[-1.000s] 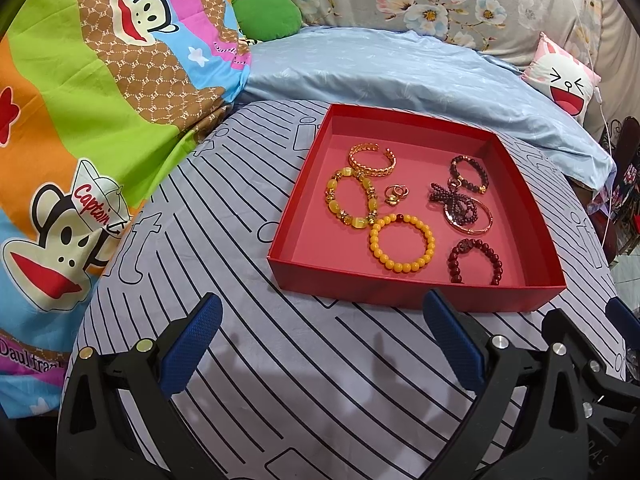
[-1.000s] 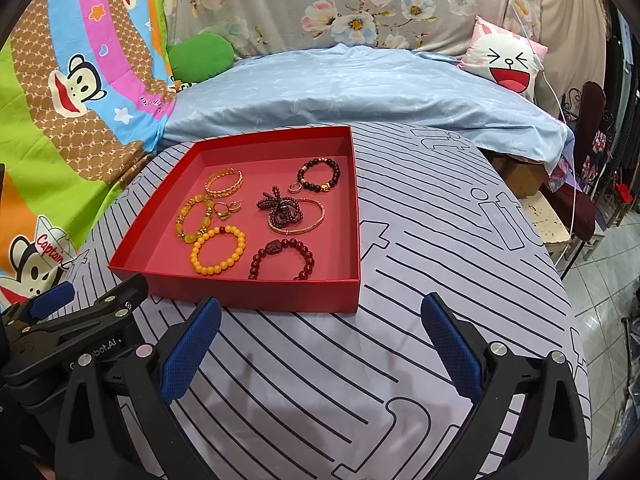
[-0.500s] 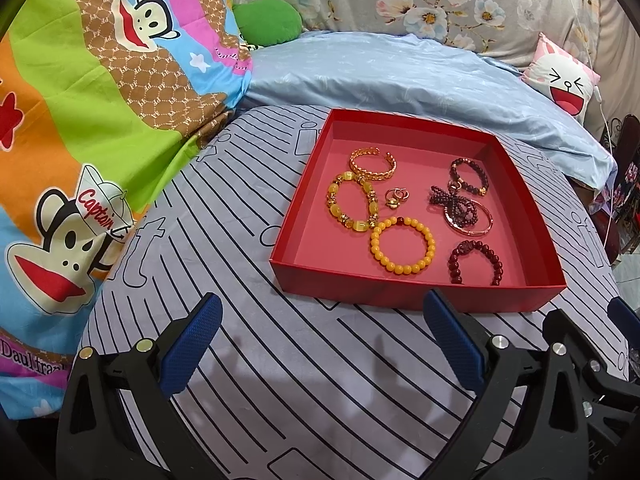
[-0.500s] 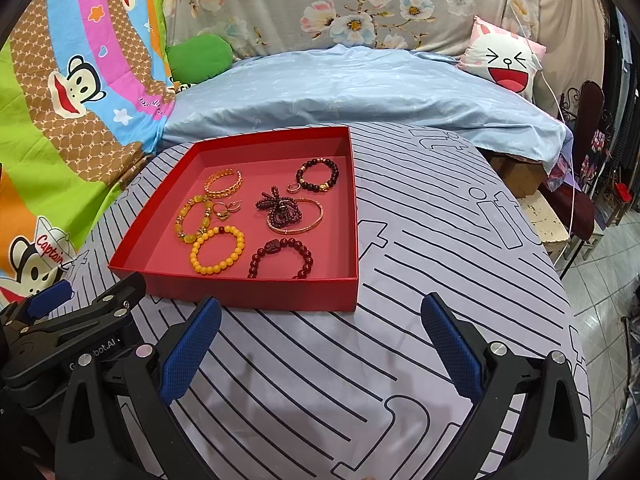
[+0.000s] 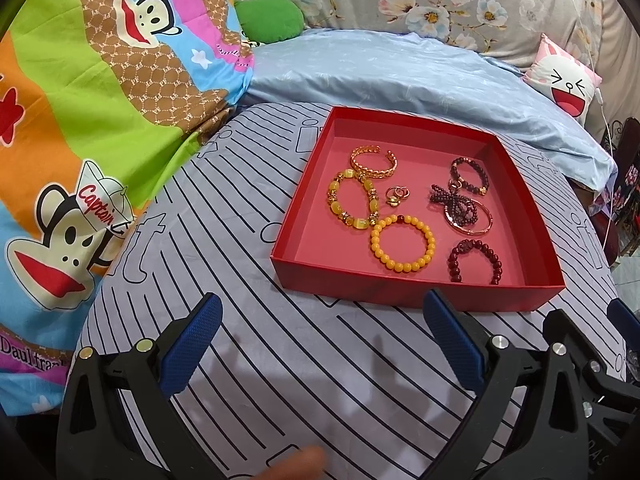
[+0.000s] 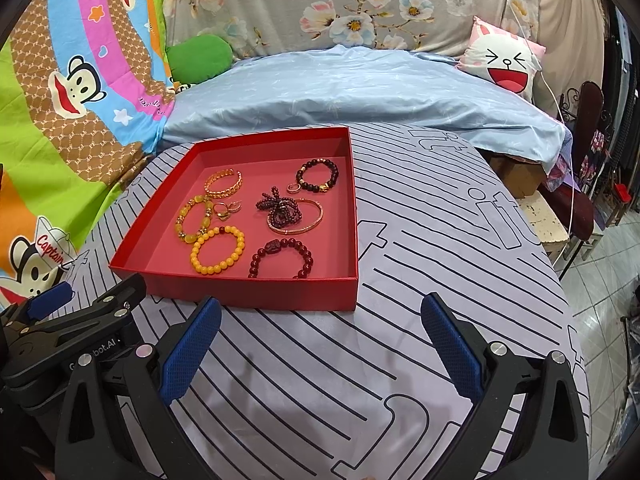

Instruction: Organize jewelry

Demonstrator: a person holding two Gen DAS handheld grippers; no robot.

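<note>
The left claw hangs wide open and empty over the striped table; the right claw likewise gapes empty, just short of the red tray; inside lie the pieces, gold-toned ones to the left, dark beads to the right (already grouped, it seems); the yellow bead bracelet sits nearest the front wall; I judge sorting near done or paused; any next pick needs a reach over that wall.

bright even indoor light | soft faint shadows | sharp focus | fisheye bending, dark vignetted corners
</note>
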